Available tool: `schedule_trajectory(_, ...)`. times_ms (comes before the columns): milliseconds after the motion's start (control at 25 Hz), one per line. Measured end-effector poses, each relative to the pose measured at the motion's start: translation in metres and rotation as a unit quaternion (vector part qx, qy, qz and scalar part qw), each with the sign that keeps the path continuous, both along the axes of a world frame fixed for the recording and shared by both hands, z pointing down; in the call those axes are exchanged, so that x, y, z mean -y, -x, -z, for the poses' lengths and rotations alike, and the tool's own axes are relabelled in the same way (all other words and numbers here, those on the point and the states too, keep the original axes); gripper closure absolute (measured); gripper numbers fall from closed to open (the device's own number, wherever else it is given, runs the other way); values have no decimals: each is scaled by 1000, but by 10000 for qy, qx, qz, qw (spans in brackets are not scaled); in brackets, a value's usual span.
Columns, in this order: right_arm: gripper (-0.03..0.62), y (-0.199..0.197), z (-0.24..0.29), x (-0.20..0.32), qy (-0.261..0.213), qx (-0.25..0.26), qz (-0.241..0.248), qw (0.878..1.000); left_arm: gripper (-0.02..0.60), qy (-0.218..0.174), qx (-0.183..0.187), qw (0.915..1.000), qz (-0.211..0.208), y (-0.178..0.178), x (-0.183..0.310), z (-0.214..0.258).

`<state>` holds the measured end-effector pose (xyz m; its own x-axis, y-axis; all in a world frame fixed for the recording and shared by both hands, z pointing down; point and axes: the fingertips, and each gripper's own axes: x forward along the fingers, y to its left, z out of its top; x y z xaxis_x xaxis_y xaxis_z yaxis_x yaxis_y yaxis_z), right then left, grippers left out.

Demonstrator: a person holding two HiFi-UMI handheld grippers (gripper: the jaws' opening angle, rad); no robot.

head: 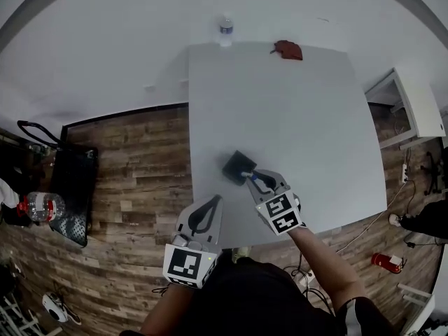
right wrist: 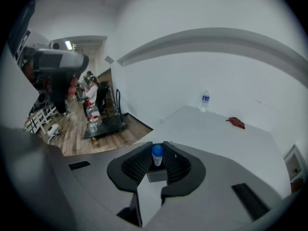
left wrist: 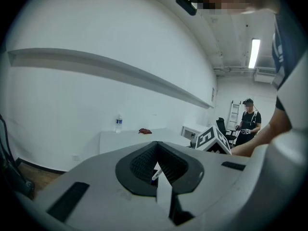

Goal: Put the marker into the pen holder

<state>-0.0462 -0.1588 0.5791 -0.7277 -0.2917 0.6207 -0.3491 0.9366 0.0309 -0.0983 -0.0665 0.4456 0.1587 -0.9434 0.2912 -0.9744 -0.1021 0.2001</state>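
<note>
At the far left of the head view, a red-capped bottle (head: pixel 42 206) carries a label too small for us to read. Lower left of centre, our left tongs (head: pixel 215 201) have their jaws together on nothing, over the near edge of the grey table (head: pixel 294 117). Just right of them the dark pen holder (head: pixel 236 164) stands mid-frame, and our right tongs (head: pixel 253 178) are clamped on the blue-capped marker (right wrist: pixel 157 154), with the holder directly beneath it in the right gripper view.
</note>
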Motion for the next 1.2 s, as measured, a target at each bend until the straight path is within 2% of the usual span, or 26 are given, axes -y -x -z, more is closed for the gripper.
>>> schedule_trajectory(240,519,11,-52,-8,146,-893,514,9946,577,160,-127,9998,-5,12,10,-16)
schedule_trajectory(480,519,19,-81,-11,394,-1345,798,9869,577,250,-182,9995,36,24,15,-25)
schedule_trajectory(680,511,24,-86,-6,359,-1309,802,9875,577,332,-180,9993,71,29,17,-29)
schedule_trajectory(920,458,34,-68,15,-52,-908,537,9944,577,308,-184,9994,13,32,22,-30)
schedule_trajectory(1200,454,33,-45,25,-288,-637,264,9972,577,271,-161,9995,-96,28,28,-28)
